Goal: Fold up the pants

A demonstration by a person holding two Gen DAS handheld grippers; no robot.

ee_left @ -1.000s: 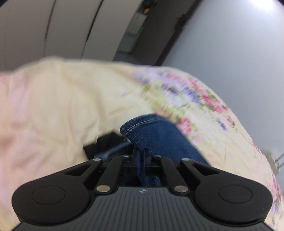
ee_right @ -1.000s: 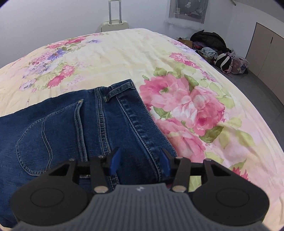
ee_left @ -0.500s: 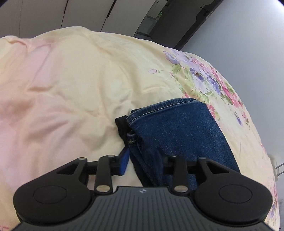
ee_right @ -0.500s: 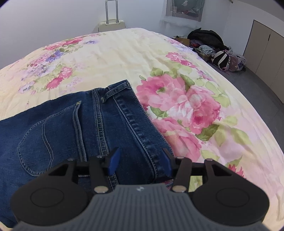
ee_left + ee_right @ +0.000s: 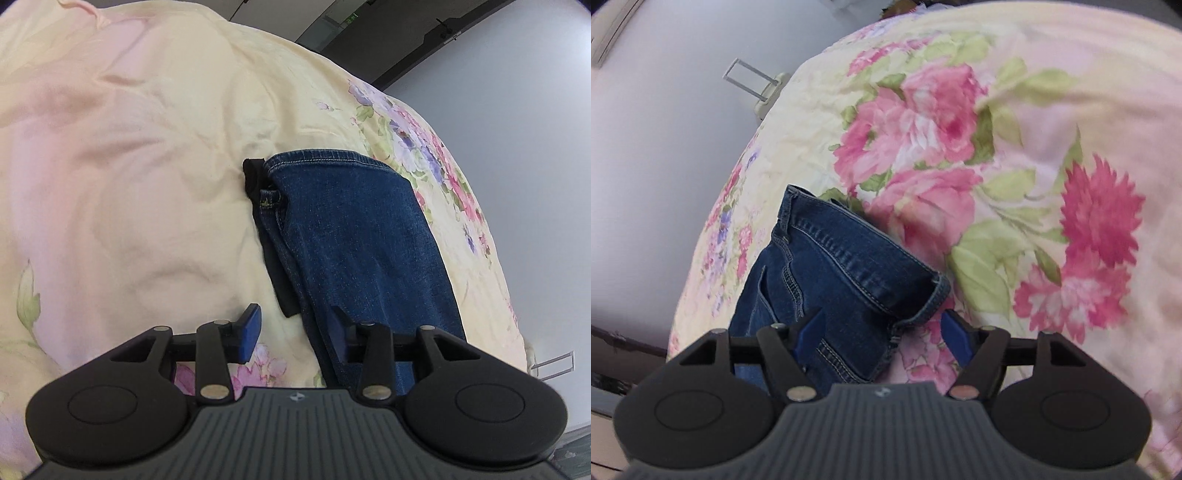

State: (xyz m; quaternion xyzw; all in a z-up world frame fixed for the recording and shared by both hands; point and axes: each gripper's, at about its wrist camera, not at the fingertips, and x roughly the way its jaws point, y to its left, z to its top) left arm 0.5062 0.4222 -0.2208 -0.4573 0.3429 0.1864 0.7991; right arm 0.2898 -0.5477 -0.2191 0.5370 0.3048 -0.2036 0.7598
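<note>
Blue jeans (image 5: 365,236) lie folded on the flowered bedspread (image 5: 129,184), the leg hem at the far end and a dark strip of fabric along the left edge. My left gripper (image 5: 295,330) is open just above the bed. Its left pad is over bare bedspread, its right finger over the denim edge, and neither presses. In the right wrist view the waistband end of the jeans (image 5: 842,266) lies bunched in a roll. My right gripper (image 5: 882,334) straddles its near corner. Its jaws are opening and the pads stand apart from the denim.
A pale wall and a suitcase with a raised handle (image 5: 753,81) stand past the bed's edge. The same handle (image 5: 554,363) shows low on the right in the left wrist view. A dark doorway (image 5: 369,33) lies beyond the bed.
My left gripper was shut on the jeans leg and has let it go; the leg now rests on the bed. The right gripper has rolled, shifted sideways and spread wider over the waistband.
</note>
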